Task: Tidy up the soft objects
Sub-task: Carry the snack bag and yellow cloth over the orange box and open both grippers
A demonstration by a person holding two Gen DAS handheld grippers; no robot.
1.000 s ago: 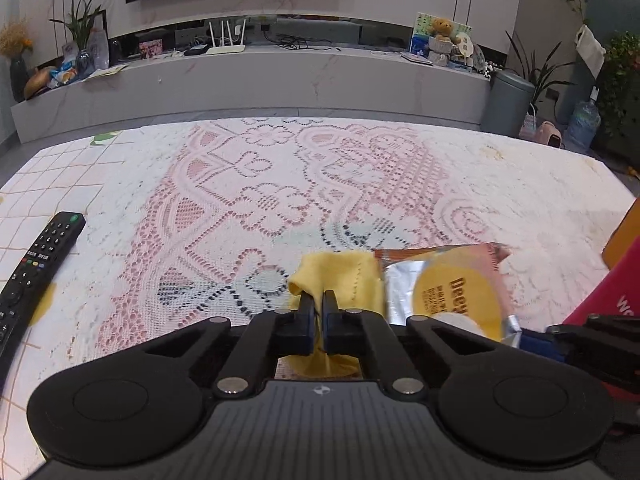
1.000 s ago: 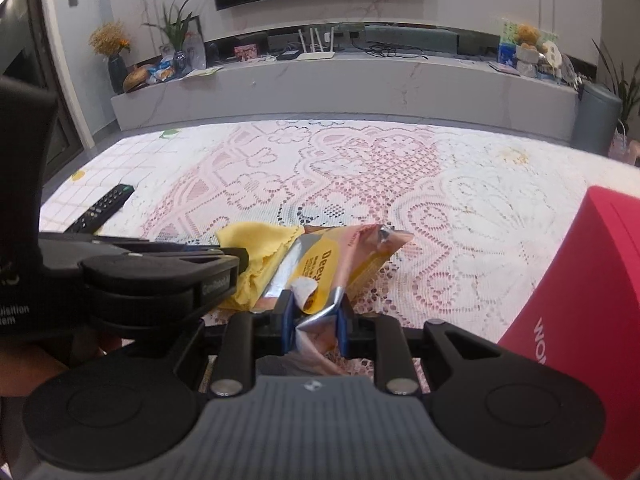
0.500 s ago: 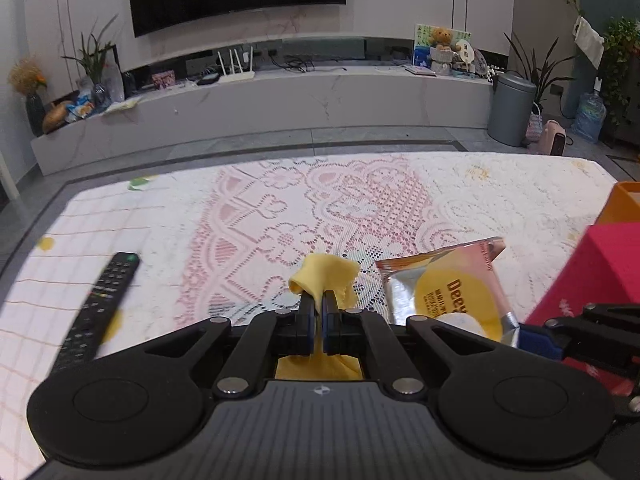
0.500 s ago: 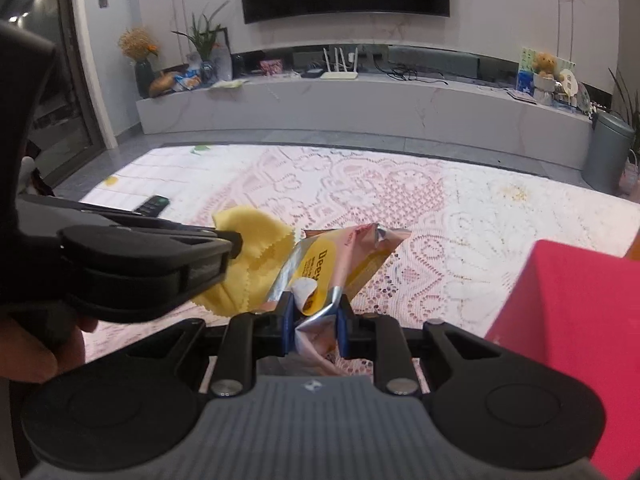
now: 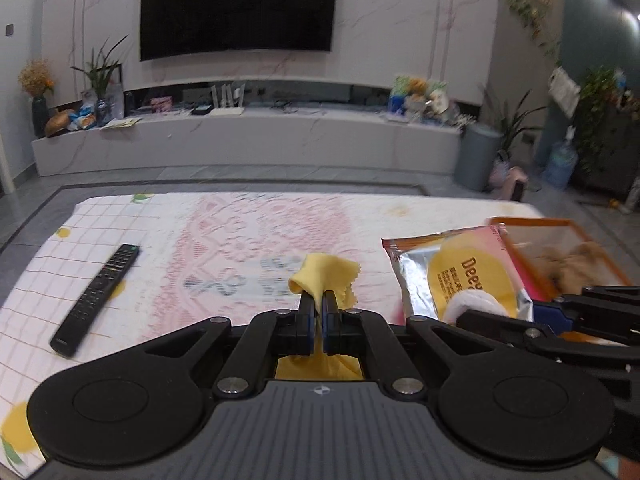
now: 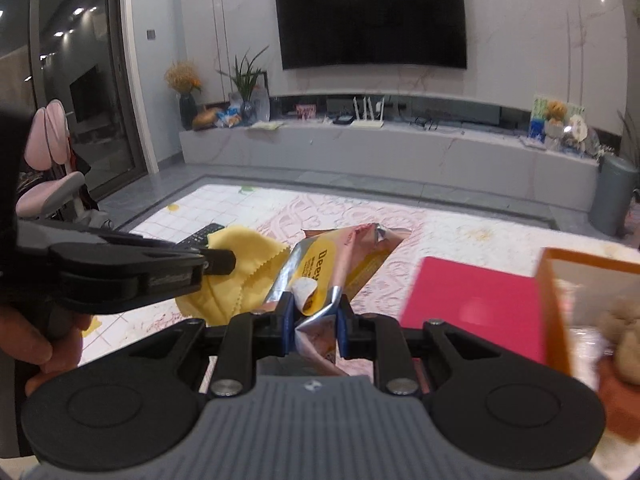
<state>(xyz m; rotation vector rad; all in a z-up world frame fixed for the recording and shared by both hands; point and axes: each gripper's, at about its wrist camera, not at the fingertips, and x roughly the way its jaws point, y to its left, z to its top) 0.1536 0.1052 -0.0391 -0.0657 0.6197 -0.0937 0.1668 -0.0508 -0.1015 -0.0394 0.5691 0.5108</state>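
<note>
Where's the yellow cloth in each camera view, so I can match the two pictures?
Left wrist: the yellow cloth sits at centre, pinched between the left gripper fingers.
Right wrist: the cloth hangs left of centre, beside the foil snack packet.
Shared landmark: the black remote on the tablecloth.

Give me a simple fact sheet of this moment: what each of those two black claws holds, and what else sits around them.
left gripper: shut on a yellow cloth, lifted off the table
right gripper: shut on the end of a foil snack packet, also held up
table: covered with a pink and white lace cloth
remote control: lying flat on the table, to the left
orange box: at the right, something brown and fluffy inside
red box: beside the orange box
</note>
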